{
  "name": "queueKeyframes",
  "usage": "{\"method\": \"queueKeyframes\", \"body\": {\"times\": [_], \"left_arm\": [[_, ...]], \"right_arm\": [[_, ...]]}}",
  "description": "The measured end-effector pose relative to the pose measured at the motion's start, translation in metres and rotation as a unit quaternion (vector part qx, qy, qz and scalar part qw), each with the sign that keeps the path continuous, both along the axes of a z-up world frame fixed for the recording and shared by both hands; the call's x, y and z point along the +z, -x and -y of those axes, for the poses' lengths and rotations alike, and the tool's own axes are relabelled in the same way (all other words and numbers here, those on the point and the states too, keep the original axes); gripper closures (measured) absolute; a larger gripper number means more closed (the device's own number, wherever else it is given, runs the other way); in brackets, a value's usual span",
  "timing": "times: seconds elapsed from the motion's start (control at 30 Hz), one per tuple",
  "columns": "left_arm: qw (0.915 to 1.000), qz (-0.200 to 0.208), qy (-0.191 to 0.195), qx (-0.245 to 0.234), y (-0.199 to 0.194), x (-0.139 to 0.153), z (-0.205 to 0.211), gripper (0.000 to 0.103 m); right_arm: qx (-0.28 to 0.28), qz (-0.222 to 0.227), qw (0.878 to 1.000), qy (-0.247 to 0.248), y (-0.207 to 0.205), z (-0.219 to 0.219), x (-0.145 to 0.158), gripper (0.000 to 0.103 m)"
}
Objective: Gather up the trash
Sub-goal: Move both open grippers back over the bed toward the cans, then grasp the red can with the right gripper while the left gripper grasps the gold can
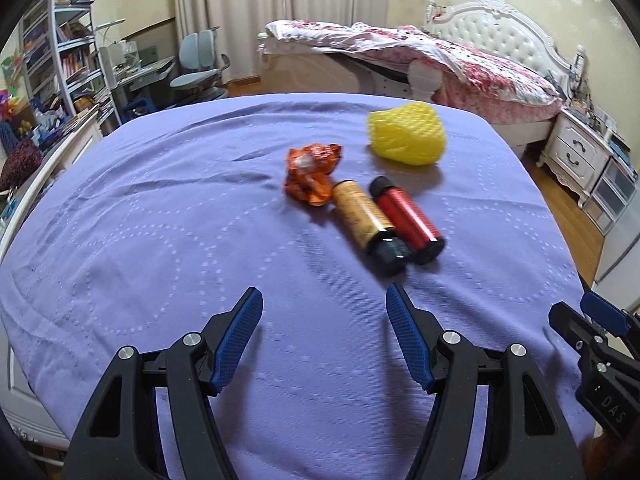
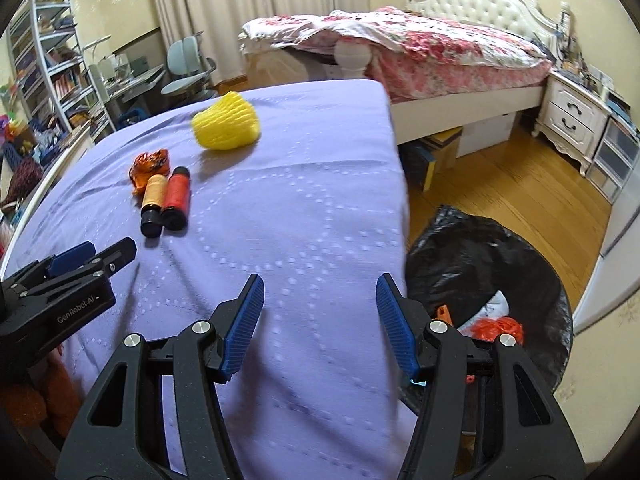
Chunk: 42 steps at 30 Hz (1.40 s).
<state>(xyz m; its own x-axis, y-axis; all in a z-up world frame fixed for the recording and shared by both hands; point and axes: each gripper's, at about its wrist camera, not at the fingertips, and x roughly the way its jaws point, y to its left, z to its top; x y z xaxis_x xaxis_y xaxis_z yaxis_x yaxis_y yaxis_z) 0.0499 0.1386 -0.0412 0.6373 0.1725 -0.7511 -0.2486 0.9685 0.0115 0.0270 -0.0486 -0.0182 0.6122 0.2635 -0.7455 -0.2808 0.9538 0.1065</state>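
Note:
On the purple cloth (image 1: 160,240) (image 2: 300,184) lie a crumpled orange wrapper (image 1: 312,178) (image 2: 150,164), a tan bottle (image 1: 366,224) (image 2: 153,204), a red bottle (image 1: 408,220) (image 2: 176,202) and a yellow foam net (image 1: 406,136) (image 2: 226,126). My left gripper (image 1: 324,304) (image 2: 108,254) hovers open and empty, short of the bottles. My right gripper (image 2: 320,290) (image 1: 576,312) is open and empty over the cloth's right edge, beside a black trash bag (image 2: 472,256) on the floor that holds red and white scraps.
A bed with a pink floral quilt (image 2: 420,40) stands behind. White nightstand (image 2: 572,120) at the right, bookshelf (image 1: 60,52) and desk chair (image 1: 200,64) at the left. Boxes (image 2: 440,152) sit under the bed on the wooden floor (image 2: 500,184).

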Motion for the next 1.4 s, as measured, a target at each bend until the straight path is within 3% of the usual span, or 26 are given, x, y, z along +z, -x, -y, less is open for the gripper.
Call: {"method": "queueKeyframes", "body": {"times": [0.87,1.17,1.33,1.4], "left_arm": [[0.9985,-0.007,0.026,0.048,0.002,-0.003,-0.072,0.038],[0.9984,-0.008,0.031,0.046,0.001,-0.003,-0.073,0.037],[0.9985,-0.009,0.031,0.045,-0.001,-0.004,-0.072,0.037],[0.9985,-0.008,0.032,0.044,-0.001,-0.004,-0.071,0.037]], "right_arm": [[0.077,0.009,0.997,0.02,-0.036,-0.114,0.013,0.048],[0.086,-0.011,0.996,0.031,-0.05,-0.129,0.003,0.057],[0.089,-0.011,0.995,0.037,-0.052,-0.13,0.0,0.077],[0.087,-0.01,0.995,0.038,-0.053,-0.127,-0.001,0.079]]}}
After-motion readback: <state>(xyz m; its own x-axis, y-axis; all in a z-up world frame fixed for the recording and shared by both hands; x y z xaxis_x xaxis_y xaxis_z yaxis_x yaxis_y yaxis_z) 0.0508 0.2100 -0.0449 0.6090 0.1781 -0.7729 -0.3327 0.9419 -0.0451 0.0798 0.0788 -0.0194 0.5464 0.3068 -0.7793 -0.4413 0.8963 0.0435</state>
